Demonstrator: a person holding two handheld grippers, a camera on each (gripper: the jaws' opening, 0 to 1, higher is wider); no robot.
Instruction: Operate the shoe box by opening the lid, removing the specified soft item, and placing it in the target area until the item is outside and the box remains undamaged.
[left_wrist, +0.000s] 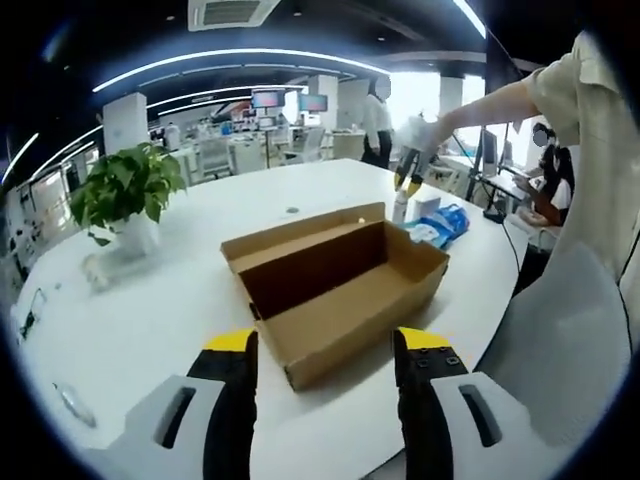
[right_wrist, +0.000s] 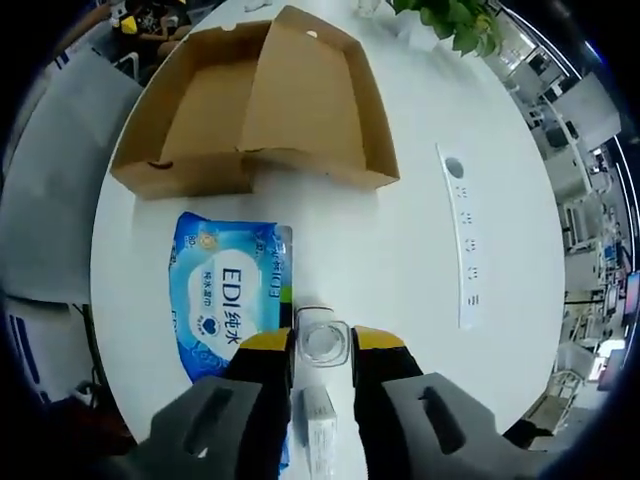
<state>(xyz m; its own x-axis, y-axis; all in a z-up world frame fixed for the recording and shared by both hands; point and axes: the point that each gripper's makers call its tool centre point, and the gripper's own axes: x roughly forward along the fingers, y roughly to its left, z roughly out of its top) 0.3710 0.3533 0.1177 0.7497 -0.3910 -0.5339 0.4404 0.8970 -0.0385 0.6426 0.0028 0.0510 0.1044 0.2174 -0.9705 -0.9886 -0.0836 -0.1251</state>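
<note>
Jaws of the right gripper (right_wrist: 322, 343) sit close either side of a small clear-topped bottle (right_wrist: 325, 343) standing on the white worktop (right_wrist: 420, 250), apparently pinching it, though actual contact is hard to confirm from above. Just beside that bottle, to its left in the right gripper view, lies the soft item, a blue pack of wet wipes (right_wrist: 228, 295), flat on the worktop and already outside the shoe box (right_wrist: 255, 105). The left gripper (left_wrist: 325, 345) hovers with its jaws spread wide and holding nothing, pointed at the near corner of the box. Beyond the wipes, the box sits open, its hinged lid folded back flat, and its inside looks bare; the cardboard appears intact, with no tears visible. Farther off, a white power strip (right_wrist: 462, 235) lies on the worktop and a potted plant (left_wrist: 125, 195) stands near the far edge. Judging by this layout, the removal step looks done and the placing step is closing out. Whether the bottle belongs to the task is unclear; the next move probably calls for letting it go or setting it upright gently, and drawing both grippers away without knocking the box.
</note>
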